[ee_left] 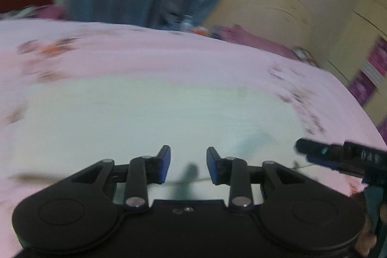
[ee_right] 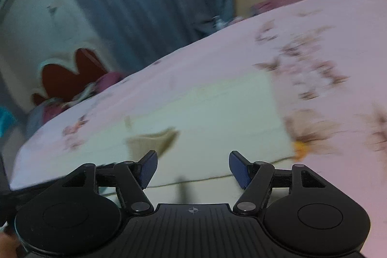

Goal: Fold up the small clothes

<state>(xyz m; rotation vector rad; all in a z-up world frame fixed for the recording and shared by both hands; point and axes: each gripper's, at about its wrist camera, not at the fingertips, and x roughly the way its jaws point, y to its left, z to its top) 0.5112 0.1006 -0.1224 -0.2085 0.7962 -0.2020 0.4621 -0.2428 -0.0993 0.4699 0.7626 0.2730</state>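
Left gripper (ee_left: 188,165) hovering open and empty at lower centre, right gripper (ee_right: 193,169) gaping wider, empty, pale garment (ee_right: 205,117) lying flat mid-frame on pink floral bedsheet (ee_right: 333,45).

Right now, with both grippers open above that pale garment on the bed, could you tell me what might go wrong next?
1. Both views are motion-blurred, so the hem of the pale garment is hard to locate; a grasp could miss it.
2. The garment lies flat on the pink floral bedsheet, so the left gripper or right gripper might pinch sheet along with cloth.
3. The grippers are close together; they could collide.
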